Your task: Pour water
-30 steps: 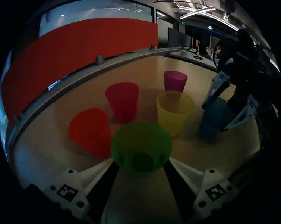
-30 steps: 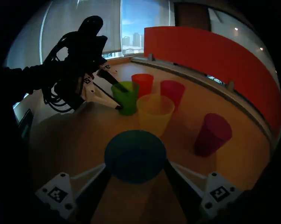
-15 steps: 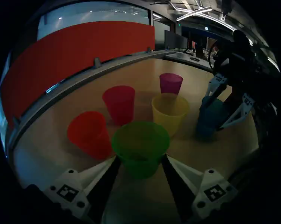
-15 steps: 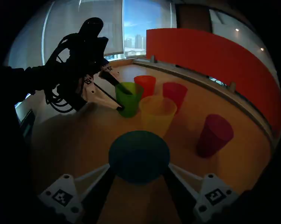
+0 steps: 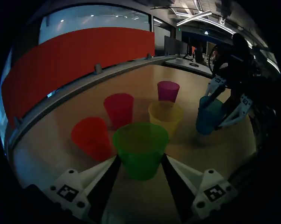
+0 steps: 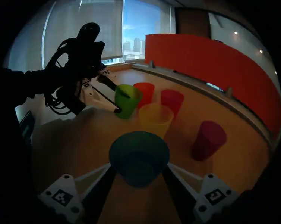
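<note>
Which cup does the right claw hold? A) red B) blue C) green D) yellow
B: in the right gripper view, the right claw grips the blue cup from both sides.

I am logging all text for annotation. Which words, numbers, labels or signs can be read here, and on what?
No readable text.
The square markers on the left gripper and right gripper: black-and-white patterns, no letters.
The green cup and blue cup: no print visible.
</note>
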{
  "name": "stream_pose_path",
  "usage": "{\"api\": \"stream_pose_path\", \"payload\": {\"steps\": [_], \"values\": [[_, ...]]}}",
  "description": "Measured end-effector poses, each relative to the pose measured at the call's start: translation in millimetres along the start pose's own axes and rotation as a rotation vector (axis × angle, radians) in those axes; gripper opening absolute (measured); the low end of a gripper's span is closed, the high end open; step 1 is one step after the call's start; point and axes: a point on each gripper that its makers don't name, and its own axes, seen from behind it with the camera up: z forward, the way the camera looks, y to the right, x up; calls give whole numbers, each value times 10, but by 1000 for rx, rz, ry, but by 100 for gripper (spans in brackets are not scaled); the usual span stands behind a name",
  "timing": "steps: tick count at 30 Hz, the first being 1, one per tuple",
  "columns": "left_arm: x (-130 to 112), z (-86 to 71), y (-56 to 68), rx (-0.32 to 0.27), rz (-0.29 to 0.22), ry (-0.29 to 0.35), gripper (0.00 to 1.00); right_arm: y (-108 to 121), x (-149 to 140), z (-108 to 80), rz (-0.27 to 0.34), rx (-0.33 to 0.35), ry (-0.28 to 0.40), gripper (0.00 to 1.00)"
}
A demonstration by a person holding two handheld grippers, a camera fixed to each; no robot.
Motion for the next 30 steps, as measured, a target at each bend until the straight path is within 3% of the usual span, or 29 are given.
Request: {"api": "stream_pose_path", "payload": {"steps": [14,30], "values": [[285,-322,41,26,-40,118,78,24,306,-229,-3,-40,67,85],[685,-827,108,48,-74,290,78,5,678,-502,-1,-65,153,85]]}}
